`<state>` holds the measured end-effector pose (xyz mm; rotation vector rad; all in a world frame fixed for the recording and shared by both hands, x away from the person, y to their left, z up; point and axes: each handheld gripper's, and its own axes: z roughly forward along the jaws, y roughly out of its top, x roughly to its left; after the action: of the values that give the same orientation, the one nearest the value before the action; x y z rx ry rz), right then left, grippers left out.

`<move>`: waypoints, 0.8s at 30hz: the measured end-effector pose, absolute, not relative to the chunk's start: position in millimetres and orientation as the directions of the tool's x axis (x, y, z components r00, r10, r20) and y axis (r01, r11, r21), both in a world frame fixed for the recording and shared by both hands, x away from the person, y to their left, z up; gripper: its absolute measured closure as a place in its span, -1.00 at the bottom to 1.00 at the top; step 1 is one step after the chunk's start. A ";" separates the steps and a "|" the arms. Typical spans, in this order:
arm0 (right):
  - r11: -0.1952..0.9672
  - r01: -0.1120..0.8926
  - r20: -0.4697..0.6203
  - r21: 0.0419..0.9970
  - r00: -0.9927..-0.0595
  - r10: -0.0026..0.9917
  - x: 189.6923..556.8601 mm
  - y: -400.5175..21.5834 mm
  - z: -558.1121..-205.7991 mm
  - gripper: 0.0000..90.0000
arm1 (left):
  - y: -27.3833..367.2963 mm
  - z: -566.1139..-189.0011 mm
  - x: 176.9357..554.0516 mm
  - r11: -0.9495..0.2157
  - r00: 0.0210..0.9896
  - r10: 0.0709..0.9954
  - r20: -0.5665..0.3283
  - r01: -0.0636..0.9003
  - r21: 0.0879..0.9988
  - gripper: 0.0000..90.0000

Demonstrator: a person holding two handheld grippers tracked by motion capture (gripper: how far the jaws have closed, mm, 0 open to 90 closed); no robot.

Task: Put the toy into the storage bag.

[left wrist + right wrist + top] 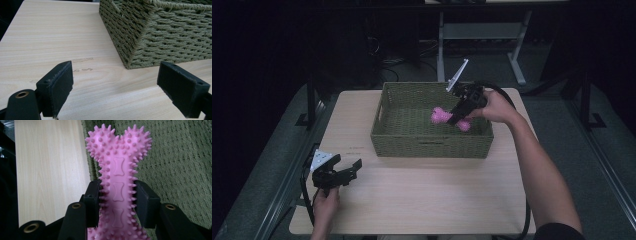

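Right gripper (117, 195): jaws clamped on the shaft of the pink spiked bone toy (118, 170).
Left gripper (115, 87): jaws apart, nothing between them, resting near the table's front left.
Toy position: held over the green woven basket (432, 142), inside its rim, apparently above the floor.
Progress: toy carried to the basket; lowering and release judged outstanding.
Table (412, 190): light wood.
Markings: no legible writing.
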<state>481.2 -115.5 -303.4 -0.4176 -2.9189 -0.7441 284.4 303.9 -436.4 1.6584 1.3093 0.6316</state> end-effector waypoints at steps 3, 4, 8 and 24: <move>0.841 0.291 0.167 0.457 -0.956 0.240 483.8 -116.1 -305.3 0.29 | 304.2 -436.4 284.4 -0.032 0.308 0.942 -0.135 0.481 0.876 -0.71; 0.840 0.294 0.171 0.456 -0.955 0.241 484.8 -116.2 -306.0 0.29 | 304.4 -436.4 284.4 -0.031 0.309 0.941 -0.136 0.481 0.876 -0.71; 0.840 0.300 0.181 0.452 -0.953 0.243 489.6 -115.4 -311.4 0.29 | 305.2 -436.5 284.5 -0.032 0.307 0.942 -0.134 0.481 0.876 -0.71; 0.846 0.308 0.200 0.434 -0.949 0.243 497.8 -108.8 -325.5 0.29 | 305.1 -436.5 284.6 -0.031 0.309 0.941 -0.136 0.481 0.876 -0.71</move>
<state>497.8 -108.8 -325.5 -0.4335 -2.8862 -0.7132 284.6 305.1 -436.5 1.6592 1.3091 0.6297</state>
